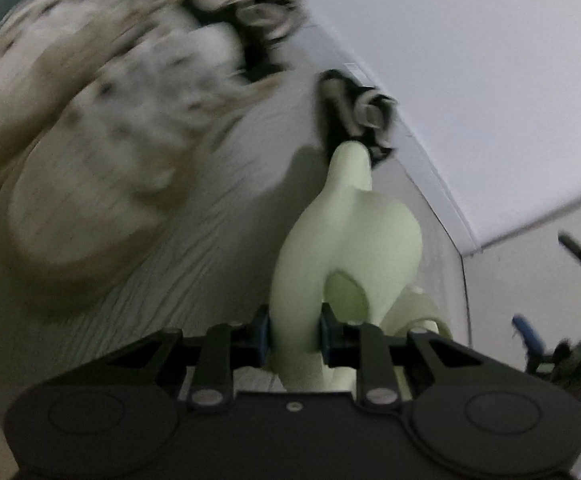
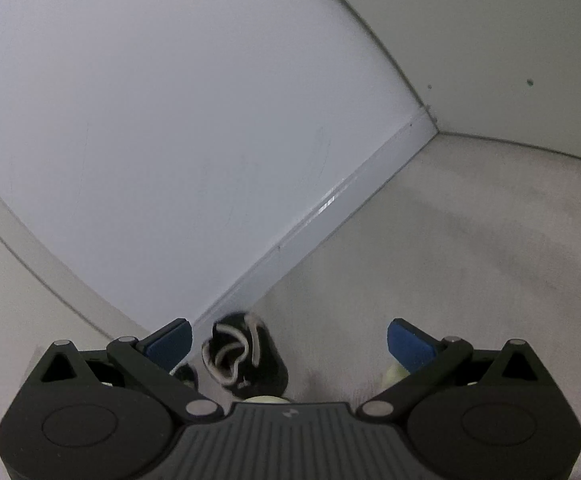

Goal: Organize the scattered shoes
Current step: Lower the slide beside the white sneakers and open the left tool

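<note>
My left gripper [image 1: 294, 340] is shut on the edge of a pale green slipper [image 1: 354, 232], which points away toward the wall. Just past its toe lies a black sneaker with white laces [image 1: 360, 114], close to the skirting board. A second black sneaker [image 1: 258, 20] shows farther up, blurred. In the right wrist view my right gripper [image 2: 290, 342] is open, its blue pads [image 2: 170, 340] wide apart. A black laced sneaker [image 2: 246, 358] lies on the floor below the gap, untouched. Pale green slivers [image 2: 394, 372] peek out beside the right finger.
A white wall [image 2: 170, 120] and its skirting board [image 2: 322, 216] meet the pale wood-grain floor [image 1: 194, 264] at a corner. A person's light speckled clothing [image 1: 102, 112] fills the left of the left wrist view, blurred. A black frame with a blue pad [image 1: 528, 334] shows at the right edge.
</note>
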Motion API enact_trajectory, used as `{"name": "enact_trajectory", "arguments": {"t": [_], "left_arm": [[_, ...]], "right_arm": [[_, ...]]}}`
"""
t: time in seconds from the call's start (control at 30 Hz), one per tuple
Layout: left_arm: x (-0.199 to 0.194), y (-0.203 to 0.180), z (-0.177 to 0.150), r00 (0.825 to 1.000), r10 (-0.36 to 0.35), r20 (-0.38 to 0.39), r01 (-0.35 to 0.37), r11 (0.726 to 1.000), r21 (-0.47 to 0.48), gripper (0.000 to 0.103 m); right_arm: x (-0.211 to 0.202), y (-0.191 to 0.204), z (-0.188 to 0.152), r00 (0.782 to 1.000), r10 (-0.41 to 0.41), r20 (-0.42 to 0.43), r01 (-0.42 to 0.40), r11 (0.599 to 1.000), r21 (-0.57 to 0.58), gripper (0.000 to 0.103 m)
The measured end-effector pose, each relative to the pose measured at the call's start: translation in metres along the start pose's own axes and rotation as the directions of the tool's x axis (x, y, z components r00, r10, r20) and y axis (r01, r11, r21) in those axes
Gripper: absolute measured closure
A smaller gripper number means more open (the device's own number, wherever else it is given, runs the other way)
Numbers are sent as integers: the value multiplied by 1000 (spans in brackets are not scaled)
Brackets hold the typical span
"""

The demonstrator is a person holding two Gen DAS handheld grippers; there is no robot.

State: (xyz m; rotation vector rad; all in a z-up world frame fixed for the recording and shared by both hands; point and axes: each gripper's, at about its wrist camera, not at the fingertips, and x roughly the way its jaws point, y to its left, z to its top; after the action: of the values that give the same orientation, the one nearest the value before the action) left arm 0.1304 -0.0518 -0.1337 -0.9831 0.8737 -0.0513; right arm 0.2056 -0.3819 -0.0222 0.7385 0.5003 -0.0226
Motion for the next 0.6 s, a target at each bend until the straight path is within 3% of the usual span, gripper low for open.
{"name": "enact_trajectory", "arguments": {"t": [0.13,0.27,0.4,0.53,0.6], "left_arm": [[1,14,1,1000,-3,-9,2,997,-74,75],[0,16,2,996,80,-47,-83,994,-68,74],[-7,19,4,995,65,-81,-71,995,-71,65],[-22,12,1,991,59,-122,-60,998,-2,63],[-41,4,-1,989,34,-141,-23,997,79,63]], "right_arm": [[2,-1,-6,999,-43,-23,43,999,-13,0],[-10,-7,-11,993,-117,-17,117,993,-17,0],[-19,-18,-15,988,-149,-25,150,989,16,0],[-25,-21,-21,973,-218,-72,219,976,7,0],[-23,-23,-25,959,-259,-113,262,965,7,0]]}}
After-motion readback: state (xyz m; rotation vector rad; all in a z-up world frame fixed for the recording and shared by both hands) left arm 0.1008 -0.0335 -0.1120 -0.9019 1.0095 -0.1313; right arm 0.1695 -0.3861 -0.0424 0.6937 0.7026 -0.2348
